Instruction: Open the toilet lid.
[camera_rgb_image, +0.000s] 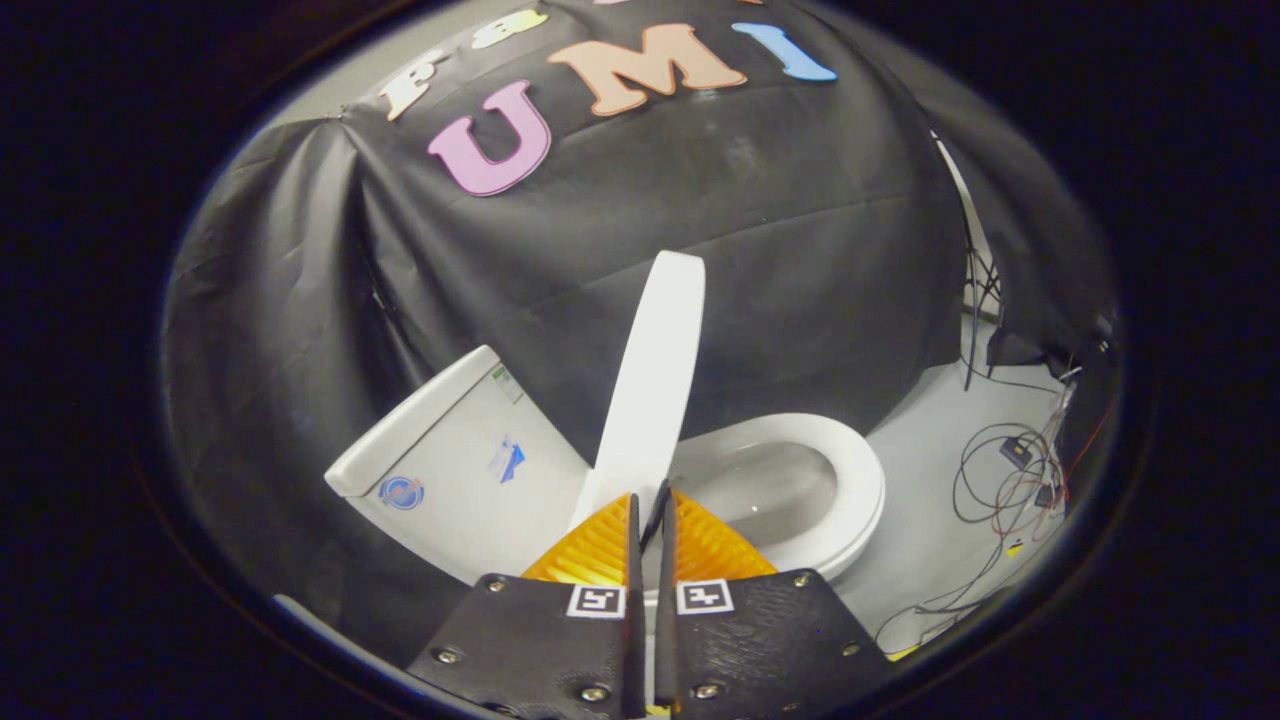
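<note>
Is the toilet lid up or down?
Up. The lid stands nearly upright just beyond the almost closed fingers, baring the seat and bowl.

Gripper by the toilet lid

The gripper (650, 500) has its orange fingers (598, 548) nearly together, tips at the raised toilet lid (655, 370) base.

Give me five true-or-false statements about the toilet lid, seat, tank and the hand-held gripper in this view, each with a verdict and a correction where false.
1. The toilet lid stands raised, well off the seat. True.
2. The hand-held gripper has its fingers spread wide apart. False: they sit nearly together with a thin gap between them.
3. The bowl is covered. False: it is exposed inside the seat ring.
4. The tank carries stickers on its face. True.
5. Cables lie on the floor beyond the seat. True.
</note>
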